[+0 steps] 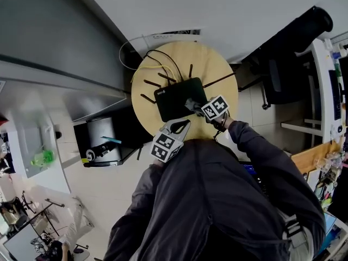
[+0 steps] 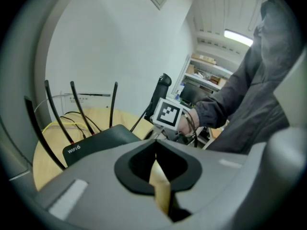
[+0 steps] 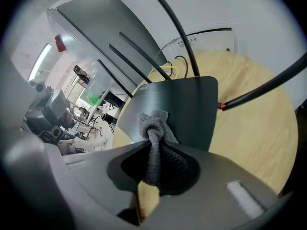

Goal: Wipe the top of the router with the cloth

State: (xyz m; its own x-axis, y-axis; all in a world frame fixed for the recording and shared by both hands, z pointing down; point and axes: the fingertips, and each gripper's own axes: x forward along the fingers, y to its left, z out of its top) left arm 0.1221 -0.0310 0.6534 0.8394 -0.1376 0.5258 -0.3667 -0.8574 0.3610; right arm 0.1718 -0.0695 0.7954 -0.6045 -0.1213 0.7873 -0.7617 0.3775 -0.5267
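Pinching bunched grey cloth (image 3: 152, 124) on black router (image 3: 187, 104): right gripper (image 3: 153, 145) | left gripper (image 2: 154, 153): jaws together, empty

- The router (image 1: 173, 99) sits on the middle of the table (image 1: 217, 64), with antennas (image 1: 155, 84) along its far and side edges.
- Cables (image 1: 163, 58) lie on the table behind the router.
- The cloth (image 3: 152, 122) rests on the router's near right corner, pinched between the right gripper's (image 1: 193, 105) jaws.
- The left gripper (image 1: 180, 125) is over the table's near edge, in front of the router and left of the right gripper.
- A chair (image 1: 283, 75) stands to the right of the table.
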